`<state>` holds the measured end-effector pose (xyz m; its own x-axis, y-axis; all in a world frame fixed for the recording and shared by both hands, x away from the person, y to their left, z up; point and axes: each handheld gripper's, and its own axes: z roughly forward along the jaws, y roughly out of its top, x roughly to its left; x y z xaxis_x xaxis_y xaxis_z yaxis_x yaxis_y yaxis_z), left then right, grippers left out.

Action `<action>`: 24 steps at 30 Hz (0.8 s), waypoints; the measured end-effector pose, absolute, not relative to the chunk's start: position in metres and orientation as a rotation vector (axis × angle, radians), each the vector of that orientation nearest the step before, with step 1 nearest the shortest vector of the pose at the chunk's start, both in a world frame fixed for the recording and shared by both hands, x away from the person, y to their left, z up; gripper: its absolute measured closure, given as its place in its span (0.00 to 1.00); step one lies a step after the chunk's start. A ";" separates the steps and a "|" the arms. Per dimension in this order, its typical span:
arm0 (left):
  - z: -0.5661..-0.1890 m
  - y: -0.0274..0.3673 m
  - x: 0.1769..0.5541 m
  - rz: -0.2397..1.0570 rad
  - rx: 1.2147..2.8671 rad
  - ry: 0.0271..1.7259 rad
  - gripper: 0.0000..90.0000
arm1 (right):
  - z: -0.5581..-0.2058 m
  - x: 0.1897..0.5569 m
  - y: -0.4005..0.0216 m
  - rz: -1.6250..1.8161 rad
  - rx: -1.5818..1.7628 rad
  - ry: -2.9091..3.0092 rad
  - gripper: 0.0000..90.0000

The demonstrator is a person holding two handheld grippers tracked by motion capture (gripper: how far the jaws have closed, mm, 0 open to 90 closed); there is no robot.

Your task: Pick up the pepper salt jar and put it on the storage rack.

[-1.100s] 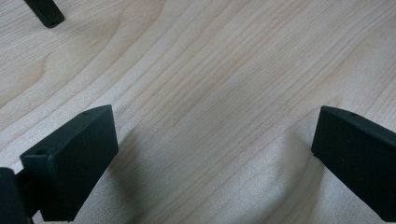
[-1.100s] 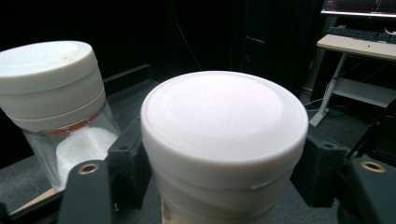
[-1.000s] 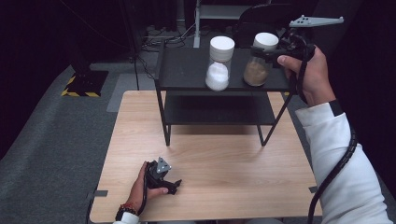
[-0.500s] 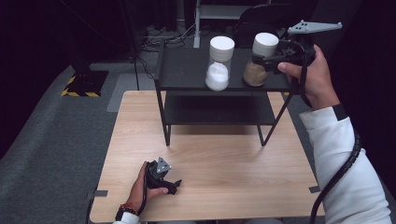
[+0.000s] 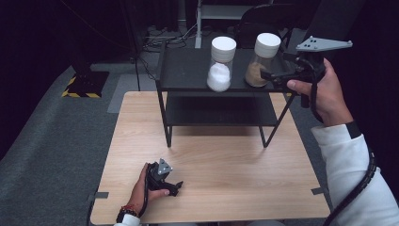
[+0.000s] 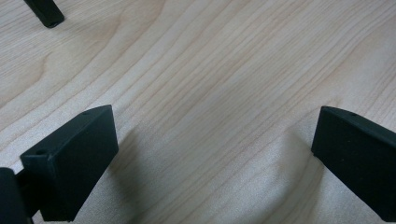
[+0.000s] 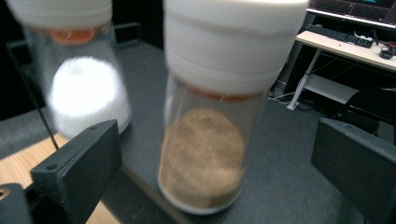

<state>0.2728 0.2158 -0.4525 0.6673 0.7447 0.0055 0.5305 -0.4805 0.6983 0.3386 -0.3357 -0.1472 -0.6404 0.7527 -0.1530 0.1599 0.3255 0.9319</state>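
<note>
While the right gripper's jaws had just been opening, they stood wide on either side of the brown-filled jar without pressing on it.

Right gripper [image 5: 269, 76]: held level at the right end of the shelf's top, its released jaws flanking the brown-filled jar [image 7: 212, 140] (the right gripper view showed clear gaps on both sides).
Brown-filled jar: upright on the near right part of the black shelf's top [image 5: 188, 70], clear glass, wide white lid [image 5: 267, 44], an orange ring under the lid, brown powder in its lower half.
White-filled jar [image 5: 220, 70]: upright just left of the brown one, apart from it, same white lid and orange ring, white powder heaped in the bottom.
Writing: no label, brand or lettering could be read on either jar or lid; the right gripper view was blurred.
Black shelf: two tiers on thin legs, standing on the far half of the wooden table [image 5: 226, 179].
Left gripper [image 5: 176, 187]: resting low on the near left of the table in the person's left hand [image 5: 141, 188], jaws spread wide over bare wood with nothing between them.
Floor marking [image 5: 83, 89]: a yellow-and-black striped strip on the grey floor to the far left.
Background: a desk with a keyboard [image 7: 340, 35], far right in the right gripper view.
</note>
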 end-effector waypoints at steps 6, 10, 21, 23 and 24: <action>-0.452 0.216 0.273 0.405 2.202 0.977 0.00 | -0.159 0.325 -0.340 1.305 0.792 2.012 0.02; -0.452 0.216 0.273 0.406 2.203 0.977 0.00 | -0.170 0.319 -0.343 1.306 0.784 2.032 0.02; -0.452 0.216 0.273 0.406 2.203 0.977 0.00 | -0.201 0.302 -0.353 1.317 0.783 2.043 0.02; -0.452 0.216 0.273 0.406 2.203 0.977 0.00 | -0.206 0.299 -0.355 1.318 0.788 2.042 0.02; -0.452 0.216 0.273 0.406 2.203 0.977 0.00 | -0.209 0.297 -0.356 1.318 0.784 2.040 0.02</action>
<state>0.2730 0.2158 -0.4522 0.6689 0.7433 0.0077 0.5296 -0.4838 0.6968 0.2971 -0.3557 -0.2087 -0.6586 0.7365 -0.1543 0.1625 0.3393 0.9265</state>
